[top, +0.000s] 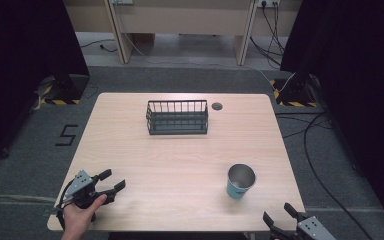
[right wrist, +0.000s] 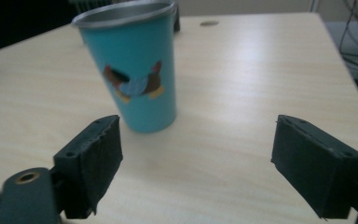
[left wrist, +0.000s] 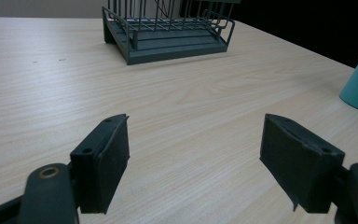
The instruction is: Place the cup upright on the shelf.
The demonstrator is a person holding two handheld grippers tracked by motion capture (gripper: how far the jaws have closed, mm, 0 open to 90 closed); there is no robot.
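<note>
Cup (top: 241,181): upright at 5 o'clock, ready to grasp
Rack (top: 177,117): 12 o'clock, likely destination
Right gripper (top: 282,217): jaws wide, empty, nearest cup
Left gripper (top: 111,180): jaws wide, empty

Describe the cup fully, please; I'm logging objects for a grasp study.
The cup is a teal tumbler with a bare metal rim and inside, tapering toward its base, with a small bird-like picture on its side. It stands upright and looks empty on the wooden table, at the near right. Nothing touches it; the right gripper waits open nearby.
</note>
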